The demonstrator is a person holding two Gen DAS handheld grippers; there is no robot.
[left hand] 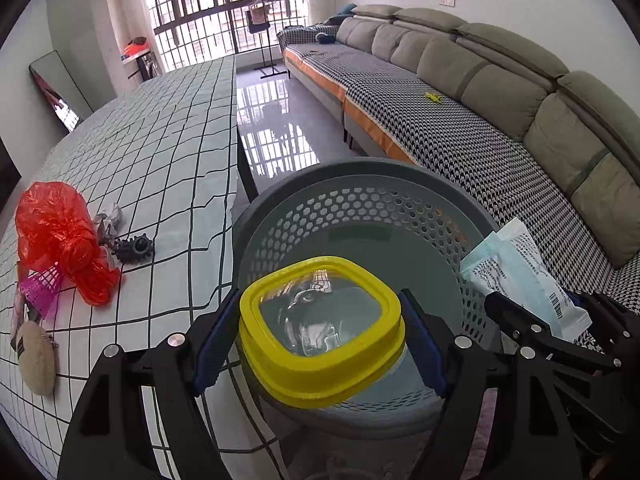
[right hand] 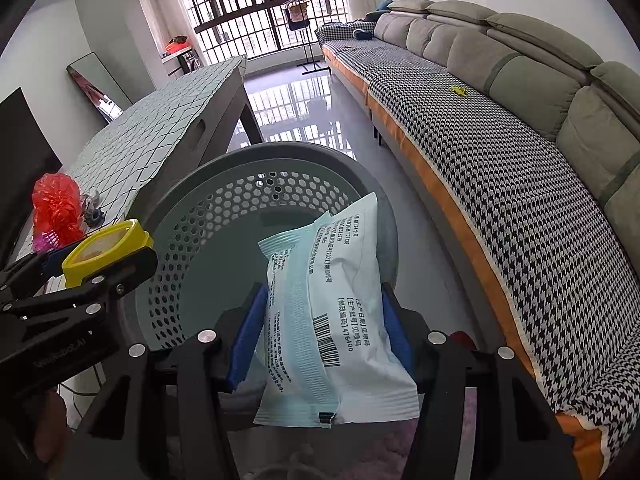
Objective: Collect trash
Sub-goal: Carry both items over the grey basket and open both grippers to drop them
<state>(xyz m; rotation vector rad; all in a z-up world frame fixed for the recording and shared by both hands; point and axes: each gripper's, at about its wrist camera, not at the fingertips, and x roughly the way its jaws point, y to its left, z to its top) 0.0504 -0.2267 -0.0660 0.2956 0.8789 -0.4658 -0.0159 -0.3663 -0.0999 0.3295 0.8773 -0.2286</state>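
2 pieces are held over the empty grey perforated plastic basket (left hand: 400,208): the left gripper (left hand: 322,336) pinches a yellow-rimmed clear tub (left hand: 320,320), the right gripper (right hand: 320,340) a pale blue printed packet (right hand: 340,300). Neither is dropped yet. A crumpled red plastic bag (left hand: 60,236) and other bits remain on the checked table (left hand: 168,140).

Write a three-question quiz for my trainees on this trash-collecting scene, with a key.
1. True or false: the left gripper holds a yellow-rimmed square plastic container.
2. What does the right gripper hold? A) pale blue printed plastic packet B) a bottle C) nothing
3. Fill in: both items are held over the grey perforated plastic ____.

Key: 1 true; 2 A; 3 basket. The crumpled red plastic bag lies on the checked tablecloth.
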